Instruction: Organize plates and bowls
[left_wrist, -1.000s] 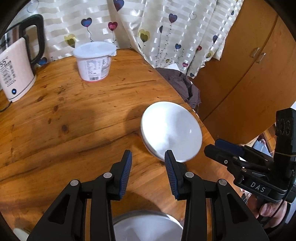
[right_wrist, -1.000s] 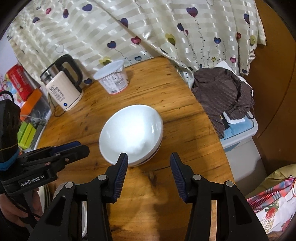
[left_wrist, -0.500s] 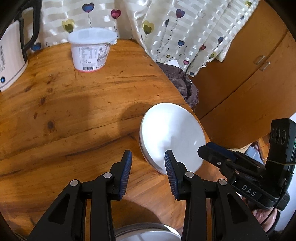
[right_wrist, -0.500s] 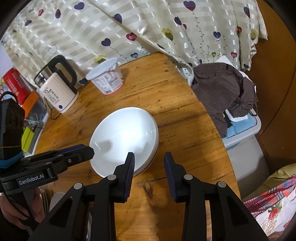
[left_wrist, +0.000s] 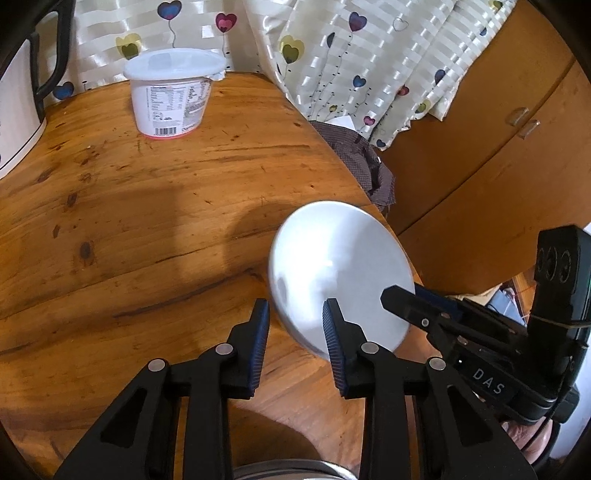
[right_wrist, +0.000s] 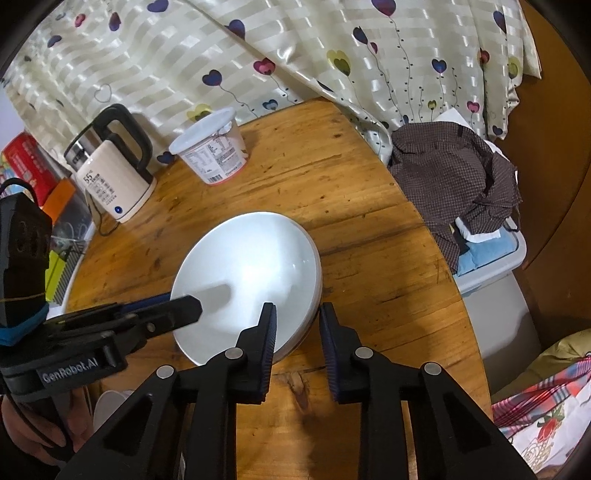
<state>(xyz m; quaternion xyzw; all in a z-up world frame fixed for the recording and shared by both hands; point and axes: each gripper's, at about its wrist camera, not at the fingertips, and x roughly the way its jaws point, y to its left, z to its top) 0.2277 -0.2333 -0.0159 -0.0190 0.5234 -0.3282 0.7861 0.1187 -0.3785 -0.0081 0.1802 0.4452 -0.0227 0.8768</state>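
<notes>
- Your two grippers meet over a round wooden worktop (right_wrist: 369, 229), at a stack of white bowls (right_wrist: 251, 273) standing near its right edge.
- At the far edge, against a heart-print curtain (right_wrist: 295, 48), stands a white lidded tub (right_wrist: 212, 147) with a printed label and barcode too small to read.
- Left of the tub is a cream kettle (right_wrist: 110, 173) with a black handle; "55" can be read on its side.
- Off the right edge, a brown checked garment (right_wrist: 454, 177) lies heaped on a pale bin (right_wrist: 491, 266), with wooden cabinet doors (left_wrist: 498, 147) behind.
- At the near edge, the rim of another dish (left_wrist: 291, 469) shows under your left gripper.
- The left tool reads "GenRobot.AI"; the right reads "DAS".
- Your left gripper (left_wrist: 295, 325) is released, fingers wide apart: one finger over the bowls' near-left rim, the other over bare wood.
- Your right gripper (right_wrist: 297, 328) straddles the near-right rim with a narrow gap, fingers not yet clenched on it; whether they touch it cannot be told.
- In the right wrist view the left gripper (right_wrist: 184, 310) reaches over the bowls from the left.
</notes>
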